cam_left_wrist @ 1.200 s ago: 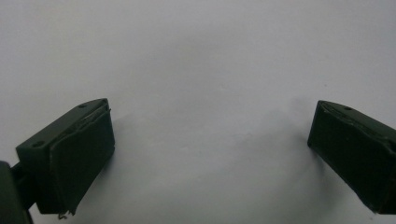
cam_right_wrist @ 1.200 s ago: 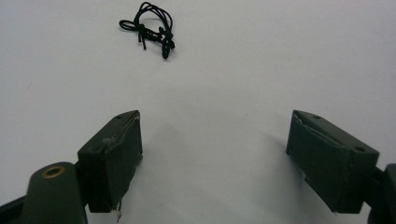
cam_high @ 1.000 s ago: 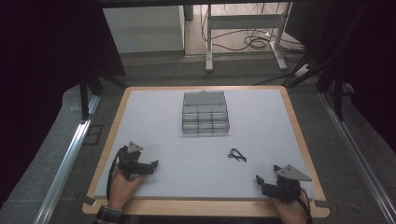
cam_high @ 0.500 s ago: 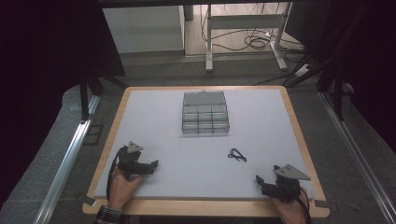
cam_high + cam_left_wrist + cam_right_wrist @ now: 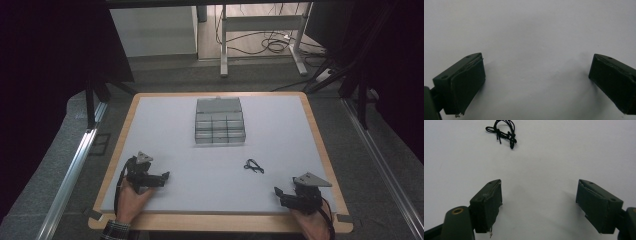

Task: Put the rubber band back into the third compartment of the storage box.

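Both hands rest low at the near edge of the surface (image 5: 215, 200), well apart. The left gripper (image 5: 162, 178) points right, jaws wide and empty. The right gripper (image 5: 278, 192) points left, its jaws wide and empty, having just closed slightly.

Quick count: two tongs are sitting on the one white surface (image 5: 280, 115), left tongs (image 5: 165, 175) and right tongs (image 5: 277, 191). One clear compartment box (image 5: 220, 121) is sitting up top, and one little black cord tangle (image 5: 253, 166) is lying nearby.
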